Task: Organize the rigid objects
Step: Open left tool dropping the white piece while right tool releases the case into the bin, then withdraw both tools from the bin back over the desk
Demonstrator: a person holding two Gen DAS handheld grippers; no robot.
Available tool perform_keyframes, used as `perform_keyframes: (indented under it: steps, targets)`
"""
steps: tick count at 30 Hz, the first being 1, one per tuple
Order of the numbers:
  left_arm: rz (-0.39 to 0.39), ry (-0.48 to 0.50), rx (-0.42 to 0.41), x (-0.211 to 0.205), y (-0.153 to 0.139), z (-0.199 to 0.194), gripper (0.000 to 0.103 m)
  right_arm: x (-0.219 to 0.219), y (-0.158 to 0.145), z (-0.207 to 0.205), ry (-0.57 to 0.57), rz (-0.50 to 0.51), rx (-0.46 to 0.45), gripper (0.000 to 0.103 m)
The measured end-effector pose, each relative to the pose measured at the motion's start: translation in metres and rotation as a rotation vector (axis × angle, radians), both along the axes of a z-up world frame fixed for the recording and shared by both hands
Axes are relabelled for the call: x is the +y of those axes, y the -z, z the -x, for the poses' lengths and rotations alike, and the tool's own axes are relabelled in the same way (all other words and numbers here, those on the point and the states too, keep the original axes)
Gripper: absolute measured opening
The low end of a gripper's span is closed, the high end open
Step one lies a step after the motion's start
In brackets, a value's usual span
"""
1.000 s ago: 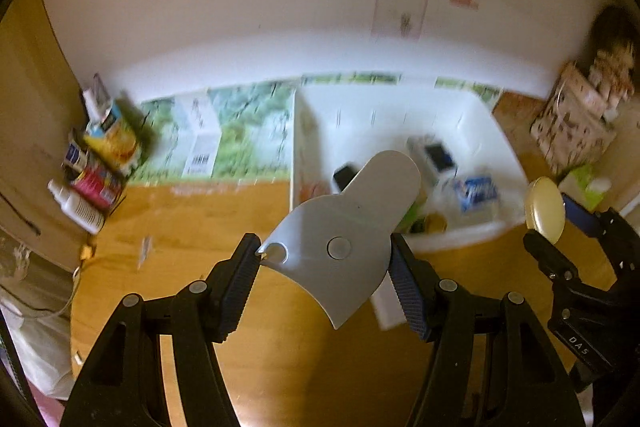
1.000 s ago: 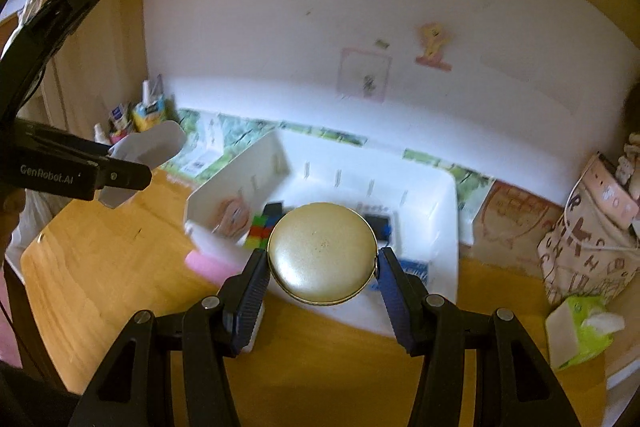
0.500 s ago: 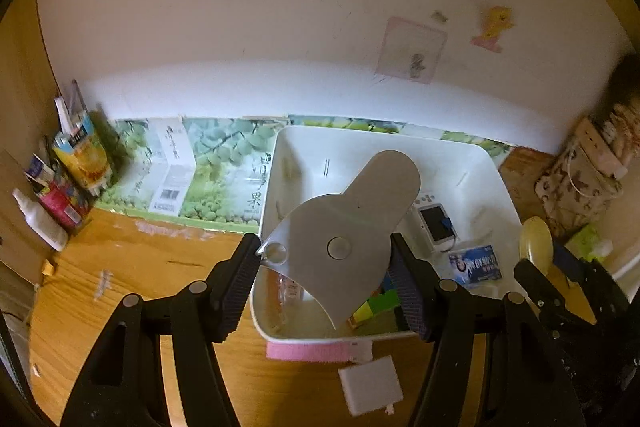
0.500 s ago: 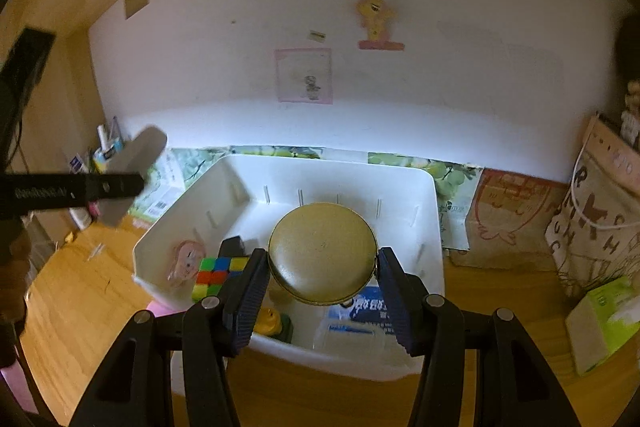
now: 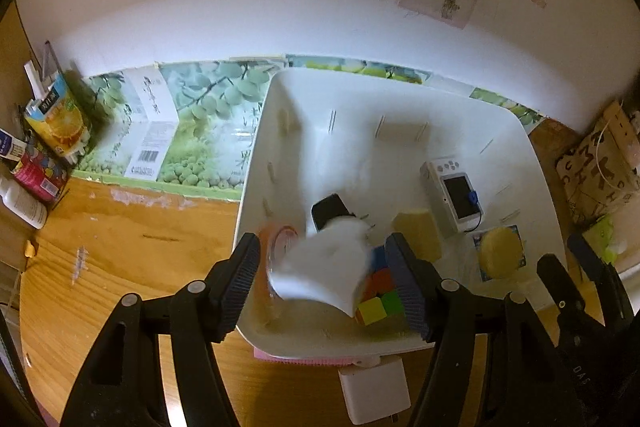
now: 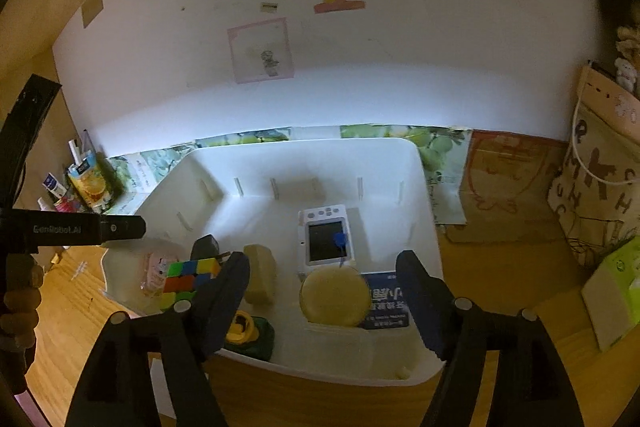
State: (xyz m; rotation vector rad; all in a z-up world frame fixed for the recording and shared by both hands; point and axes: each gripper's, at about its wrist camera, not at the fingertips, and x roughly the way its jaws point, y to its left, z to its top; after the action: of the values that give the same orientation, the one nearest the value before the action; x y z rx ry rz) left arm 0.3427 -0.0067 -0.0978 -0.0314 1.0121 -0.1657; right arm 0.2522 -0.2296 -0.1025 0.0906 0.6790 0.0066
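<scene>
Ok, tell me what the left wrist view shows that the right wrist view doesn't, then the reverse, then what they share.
Only the left wrist view shows the blurred white curved piece dropping between the open left gripper, whose jaws have just been opening, and a white charger block on the table in front of the bin.

Only the right wrist view shows a yellow and green toy in the bin's near corner.

Both show the white bin, the colour cube, the handheld game console and the round gold tin lying released on a blue packet.

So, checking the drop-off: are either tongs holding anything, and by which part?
Nothing is held. The white flat piece is blurred, free between the open left tongs; the gold round tin lies in the bin below the open right tongs.
</scene>
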Motion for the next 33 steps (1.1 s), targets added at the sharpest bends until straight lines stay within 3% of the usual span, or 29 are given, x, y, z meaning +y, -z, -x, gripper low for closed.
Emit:
perform_keyframes:
  steps: [2, 19, 28, 33]
  targets:
    - [0.009, 0.005, -0.020, 0.000, -0.005, 0.004, 0.080, -0.001, -0.002, 0.002, 0.005, 0.007, 0.000, 0.080]
    - [0.026, 0.017, -0.126, 0.014, -0.052, 0.053, 0.080, 0.006, -0.039, 0.045, 0.024, 0.030, -0.052, 0.081]
    - [0.048, -0.025, -0.108, 0.033, -0.050, 0.086, 0.080, 0.021, -0.043, 0.070, 0.012, 0.026, -0.042, 0.082]
    - [0.035, -0.045, -0.083, 0.045, -0.039, 0.106, 0.080, 0.032, -0.032, 0.078, -0.006, -0.028, 0.005, 0.082]
